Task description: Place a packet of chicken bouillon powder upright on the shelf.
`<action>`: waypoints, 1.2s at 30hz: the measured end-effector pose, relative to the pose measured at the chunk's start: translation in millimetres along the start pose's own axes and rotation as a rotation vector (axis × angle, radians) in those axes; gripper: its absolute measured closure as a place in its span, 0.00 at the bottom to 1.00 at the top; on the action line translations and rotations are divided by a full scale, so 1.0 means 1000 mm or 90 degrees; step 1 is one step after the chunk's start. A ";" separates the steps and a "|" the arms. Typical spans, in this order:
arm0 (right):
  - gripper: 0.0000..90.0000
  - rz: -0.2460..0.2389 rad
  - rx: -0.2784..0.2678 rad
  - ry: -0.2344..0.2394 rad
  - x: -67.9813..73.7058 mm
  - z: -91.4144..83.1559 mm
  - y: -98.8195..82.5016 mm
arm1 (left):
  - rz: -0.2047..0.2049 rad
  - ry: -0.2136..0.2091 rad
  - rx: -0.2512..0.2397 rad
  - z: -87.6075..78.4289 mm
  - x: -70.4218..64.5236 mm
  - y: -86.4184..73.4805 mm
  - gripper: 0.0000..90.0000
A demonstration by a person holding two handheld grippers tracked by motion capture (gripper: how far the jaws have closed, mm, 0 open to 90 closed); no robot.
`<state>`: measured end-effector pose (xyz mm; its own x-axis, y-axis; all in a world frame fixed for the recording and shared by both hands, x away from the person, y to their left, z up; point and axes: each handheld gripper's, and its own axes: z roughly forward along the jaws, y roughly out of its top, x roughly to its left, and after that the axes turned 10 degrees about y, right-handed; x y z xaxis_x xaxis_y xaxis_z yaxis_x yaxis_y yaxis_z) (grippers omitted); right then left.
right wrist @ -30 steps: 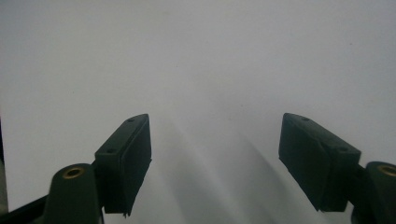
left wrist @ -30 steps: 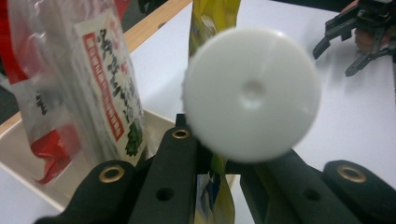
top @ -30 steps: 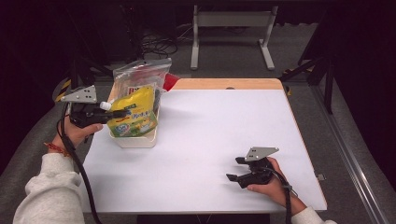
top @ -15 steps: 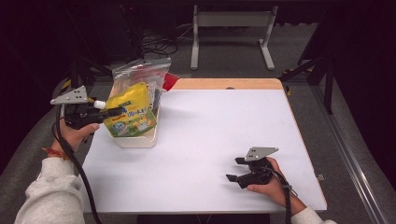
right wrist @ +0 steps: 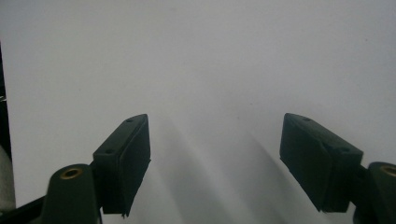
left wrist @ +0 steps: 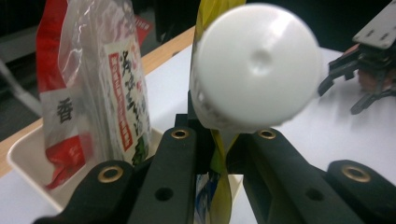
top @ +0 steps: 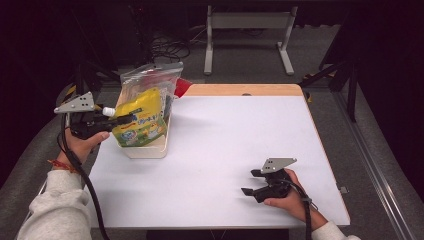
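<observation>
High view: the left gripper (top: 120, 120) sits at the left edge of the white desk (top: 240, 150), its 2 jaws pinched tight on the upper edge of a yellow spouted pouch (top: 140, 122). The pouch stands tilted in a cream tray (top: 150, 149) near the desk's far left corner, with its white cap (top: 108, 111) pointing toward the gripper's body. Behind it in the same tray stands a clear bag of red-and-white packets (top: 150, 82), leaning against the pouch.

Left gripper view shows the white cap (left wrist: 254, 65) close to the lens and blurred, just above the jaws, with the pouch's thin yellow edge (left wrist: 217, 186) squeezed between them. The clear bag (left wrist: 93, 93) rises to the left of it inside the tray (left wrist: 28, 158).

On the near right of the desk rests the right gripper (top: 248, 182), held in the person's hand, well apart from the tray. Right gripper view shows it (right wrist: 217, 163) with jaws spread wide over bare white desk (right wrist: 210, 60), nothing between them.
</observation>
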<state>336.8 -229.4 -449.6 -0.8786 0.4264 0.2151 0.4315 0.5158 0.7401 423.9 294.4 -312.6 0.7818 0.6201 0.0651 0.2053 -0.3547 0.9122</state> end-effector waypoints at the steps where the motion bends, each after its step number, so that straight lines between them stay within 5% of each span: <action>1: 0.27 -0.002 0.000 0.001 0.000 0.000 0.000 | 0.000 -0.005 0.001 -0.001 0.000 0.001 0.95; 6: 0.27 -0.002 0.004 0.002 0.000 0.001 0.000 | -0.005 -0.032 -0.010 -0.005 -0.002 0.005 0.96; 13: 0.27 -0.003 0.013 0.007 0.001 0.003 0.000 | 0.007 -0.020 0.069 0.010 -0.006 0.005 0.96; 21: 0.26 -0.003 0.009 0.007 0.001 0.002 0.000 | 0.013 0.010 0.113 0.023 -0.006 0.003 0.97; 36: 0.26 -0.012 0.002 0.008 0.003 0.002 0.002 | -0.010 0.027 0.094 0.024 -0.003 -0.022 0.97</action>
<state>335.9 -225.8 -448.3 -0.8893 0.4070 0.2086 0.4149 0.5263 0.7422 431.2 283.3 -342.1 0.7532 0.6539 0.0715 0.3042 -0.4426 0.8436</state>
